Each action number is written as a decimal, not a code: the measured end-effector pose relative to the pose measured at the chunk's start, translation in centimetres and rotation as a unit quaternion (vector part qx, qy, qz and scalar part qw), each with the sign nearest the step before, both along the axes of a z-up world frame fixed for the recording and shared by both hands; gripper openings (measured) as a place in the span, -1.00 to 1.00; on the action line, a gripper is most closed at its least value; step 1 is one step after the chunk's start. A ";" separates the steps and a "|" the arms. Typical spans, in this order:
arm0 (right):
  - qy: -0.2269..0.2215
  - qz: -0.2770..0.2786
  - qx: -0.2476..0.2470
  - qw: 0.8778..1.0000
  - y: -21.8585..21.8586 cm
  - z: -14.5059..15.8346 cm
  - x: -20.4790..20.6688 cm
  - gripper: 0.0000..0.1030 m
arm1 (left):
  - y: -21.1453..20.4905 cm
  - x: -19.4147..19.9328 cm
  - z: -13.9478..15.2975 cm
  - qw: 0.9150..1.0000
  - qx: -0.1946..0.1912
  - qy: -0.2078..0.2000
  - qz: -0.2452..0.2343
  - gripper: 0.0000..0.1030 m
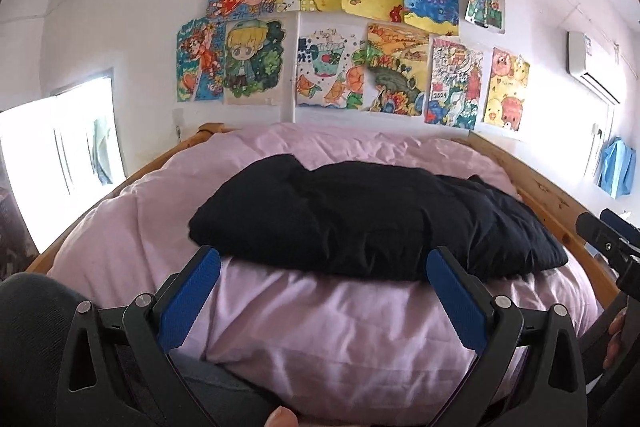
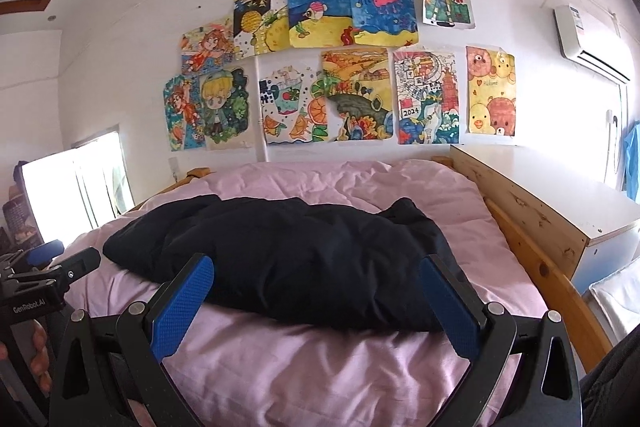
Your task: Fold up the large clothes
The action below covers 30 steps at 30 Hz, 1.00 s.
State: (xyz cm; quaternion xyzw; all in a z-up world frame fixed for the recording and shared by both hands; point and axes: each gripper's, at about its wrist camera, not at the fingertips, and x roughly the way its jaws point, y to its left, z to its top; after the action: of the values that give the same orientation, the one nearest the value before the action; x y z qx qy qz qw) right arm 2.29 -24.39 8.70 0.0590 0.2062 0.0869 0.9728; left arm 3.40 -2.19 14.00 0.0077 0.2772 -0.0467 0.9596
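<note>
Both tools hover level, side by side, at the near edge of the black garment [image 1: 360,215], which lies bunched across the pink bed cover [image 1: 320,327]. Left gripper [image 1: 324,267] spread wide, holding nothing; right gripper [image 2: 316,277] likewise agape.

Daylight blows out the window [image 1: 60,155] at left; fisheye bends the edges, corners vignetted black.
</note>
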 end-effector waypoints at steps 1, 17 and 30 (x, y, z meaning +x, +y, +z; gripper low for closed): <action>0.001 0.002 0.000 1.000 0.1 0.0 -0.2 1.00 | 0.1 -0.2 0.0 1.000 0.002 0.001 0.001 0.97; 0.019 -0.007 -0.005 1.000 1.1 -1.3 -2.4 1.00 | -0.8 -3.5 -1.2 0.999 0.042 0.008 0.008 0.97; 0.070 -0.007 0.003 0.997 0.4 -3.0 -1.2 1.00 | -0.5 -2.8 -2.1 0.999 0.046 0.028 0.010 0.97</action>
State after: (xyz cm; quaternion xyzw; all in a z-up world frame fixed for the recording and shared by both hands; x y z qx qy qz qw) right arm 1.12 -23.99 5.67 0.0689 0.2736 0.0766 0.9563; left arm 0.57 -2.70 11.93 0.0478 0.3055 -0.0249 0.9507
